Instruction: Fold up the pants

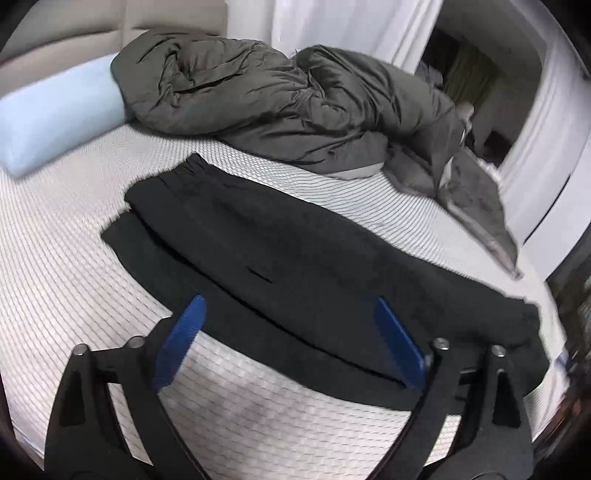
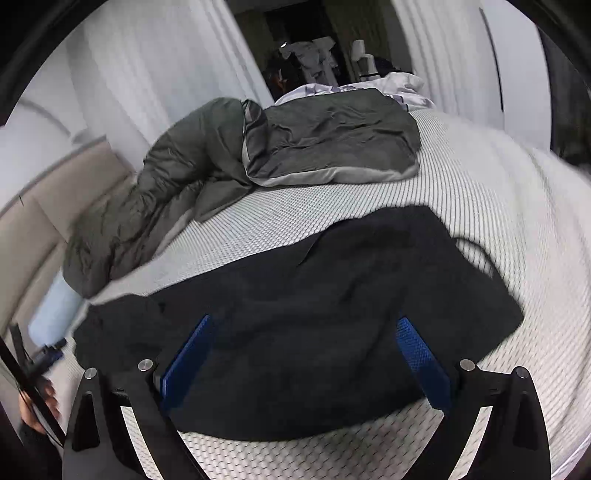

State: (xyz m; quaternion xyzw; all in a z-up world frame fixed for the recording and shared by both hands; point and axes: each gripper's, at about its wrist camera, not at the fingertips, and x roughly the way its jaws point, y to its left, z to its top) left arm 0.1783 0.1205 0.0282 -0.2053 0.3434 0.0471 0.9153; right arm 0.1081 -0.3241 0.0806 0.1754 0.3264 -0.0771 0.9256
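Black pants (image 1: pixel 280 254) lie folded lengthwise on the white ribbed mattress (image 1: pixel 55 266), waistband toward the far left. My left gripper (image 1: pixel 290 306) hovers over their near edge, its blue pads (image 1: pixel 183 338) spread wide and clear of the cloth. In the right wrist view the pants (image 2: pixel 332 314) spread across the middle, one end doubled over toward the right. My right gripper (image 2: pixel 304 328) is open above them, blue pads (image 2: pixel 421 354) wide apart, gripping nothing. The other gripper and a hand (image 2: pixel 37 402) show at the lower left edge.
A rumpled dark grey duvet (image 1: pixel 280 107) is heaped along the far side of the bed, and shows in the right wrist view too (image 2: pixel 325 140). A light blue pillow (image 1: pixel 55 110) lies by the beige headboard (image 1: pixel 74 33). White bedding (image 2: pixel 369 86) is bunched at the far end. White curtains (image 2: pixel 147 66) hang behind.
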